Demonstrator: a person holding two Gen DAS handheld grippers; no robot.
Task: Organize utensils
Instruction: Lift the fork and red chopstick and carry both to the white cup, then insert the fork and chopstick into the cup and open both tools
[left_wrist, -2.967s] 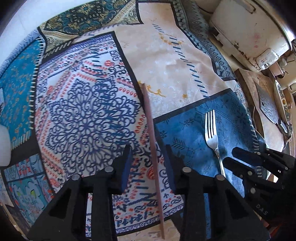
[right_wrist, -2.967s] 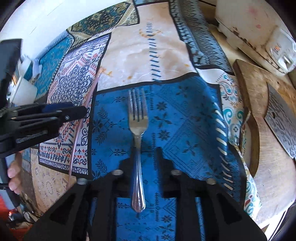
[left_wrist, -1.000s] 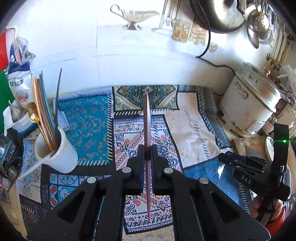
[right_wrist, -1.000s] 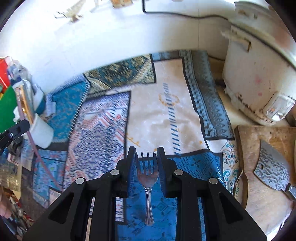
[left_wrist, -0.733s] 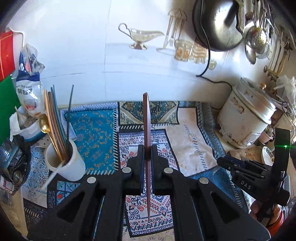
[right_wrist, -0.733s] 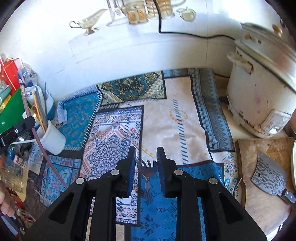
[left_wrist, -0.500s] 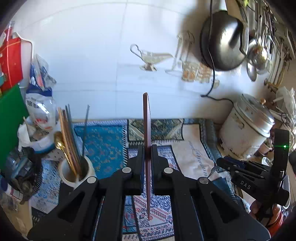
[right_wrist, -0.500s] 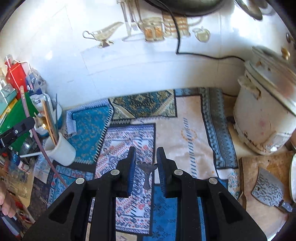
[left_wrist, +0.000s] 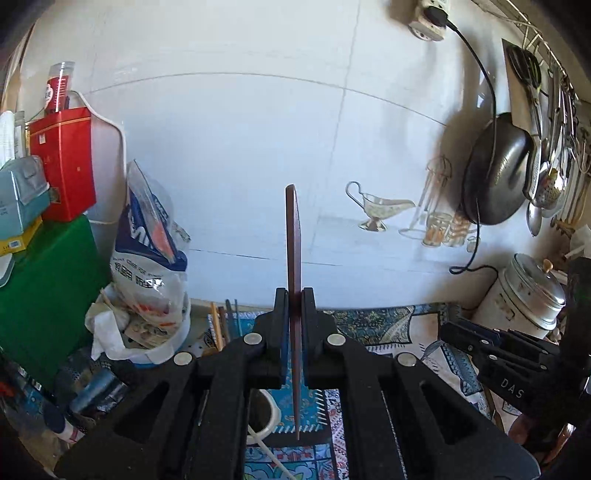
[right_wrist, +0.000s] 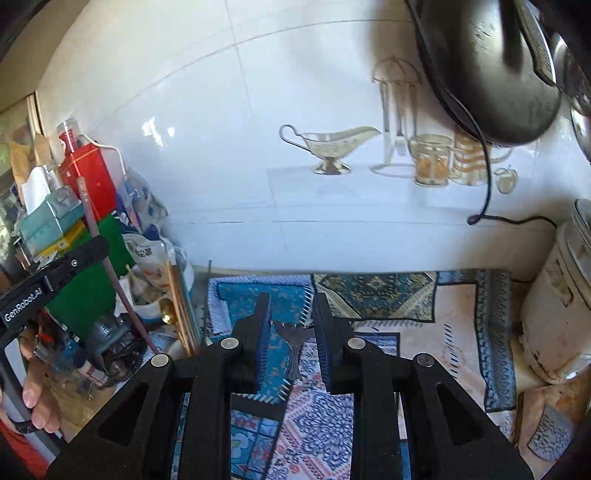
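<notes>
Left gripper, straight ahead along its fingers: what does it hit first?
Likely the white tiled wall. The left gripper, shut on the brown chopstick, points at bare tile; the chopstick tip leads, so it would touch first. Depth to the wall is unclear.

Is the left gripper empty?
No, the left gripper is shut on a brown chopstick that stands upright between its fingers.

Both wrist cameras ride just behind their tools, raised above the counter (right_wrist: 458, 306) and facing the white tiled wall (left_wrist: 240, 147) at its far side. Each shows the gravy-boat decal (left_wrist: 380, 206), patterned cloth (right_wrist: 369, 291) and rice cooker (left_wrist: 532, 299).
</notes>
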